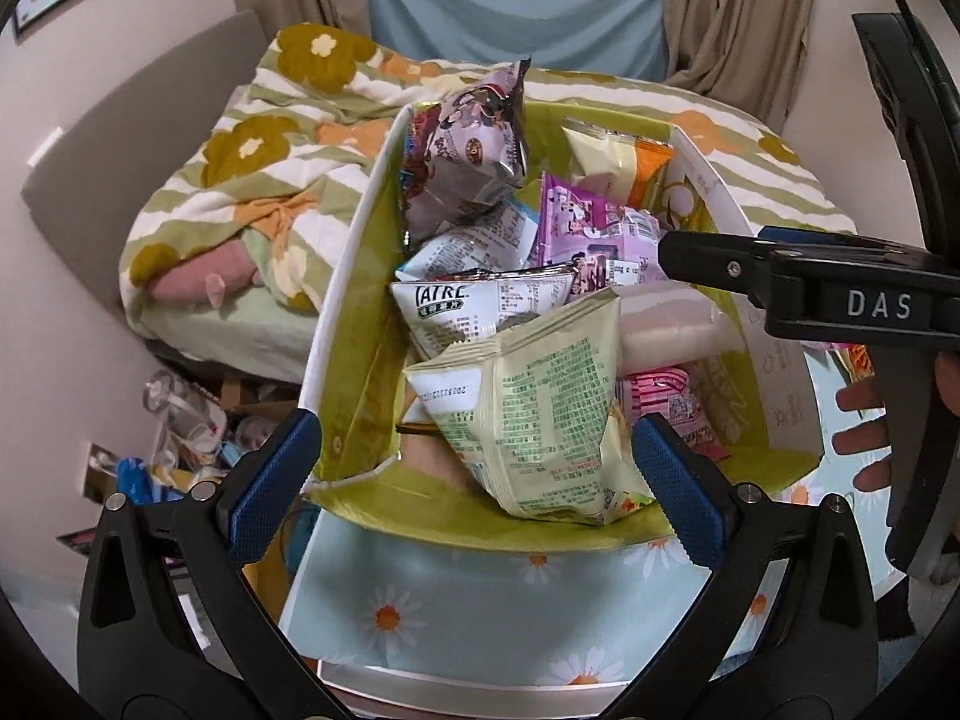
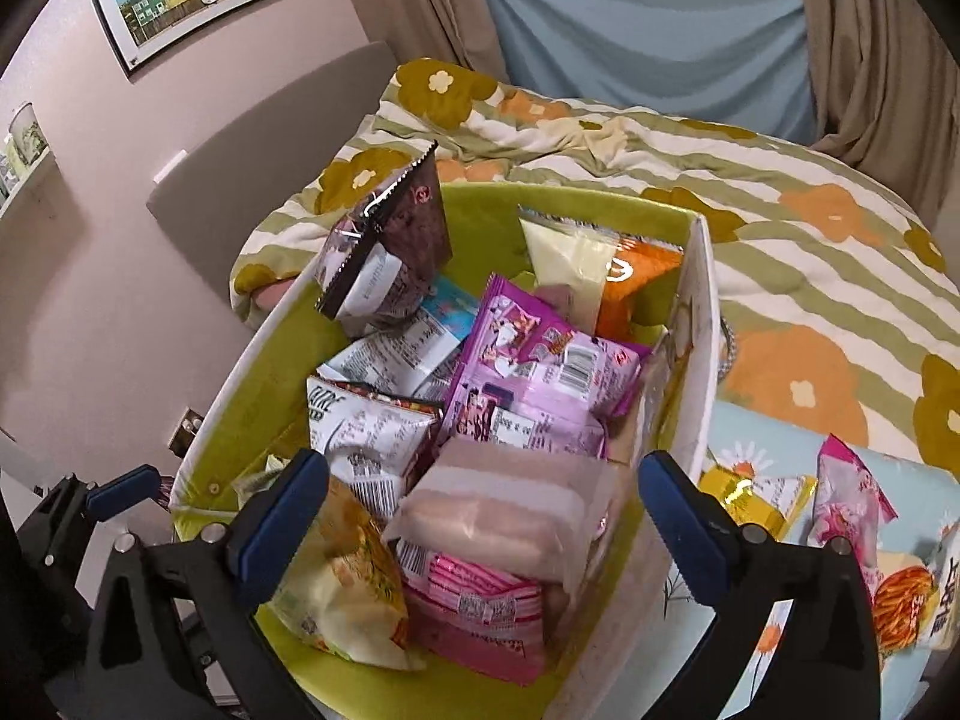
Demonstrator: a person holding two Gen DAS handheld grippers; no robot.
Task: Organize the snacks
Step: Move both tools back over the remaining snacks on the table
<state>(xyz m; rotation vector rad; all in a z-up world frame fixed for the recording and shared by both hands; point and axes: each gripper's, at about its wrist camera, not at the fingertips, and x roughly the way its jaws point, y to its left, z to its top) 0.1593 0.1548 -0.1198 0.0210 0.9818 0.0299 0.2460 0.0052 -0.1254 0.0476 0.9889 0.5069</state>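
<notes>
- my left hand-held gripper [image 1: 474,480]: fingers apart, around the pale green snack bag [image 1: 540,414] at the bin's near end, not clamped.
- my right hand-held gripper [image 2: 483,531]: fingers apart, over the lime-lined storage bin [image 2: 252,396].
- bin: packed with snack packets.
- yellow packet [image 2: 759,495], pink packet [image 2: 849,498]: outside, on daisy-print surface [image 2: 744,432].

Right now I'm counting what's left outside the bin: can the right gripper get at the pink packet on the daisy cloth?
Probably yes. The pink packet lies in the open outside the bin wall, nothing on top, and the right gripper is open; it only needs to swing right, past the wall.
</notes>
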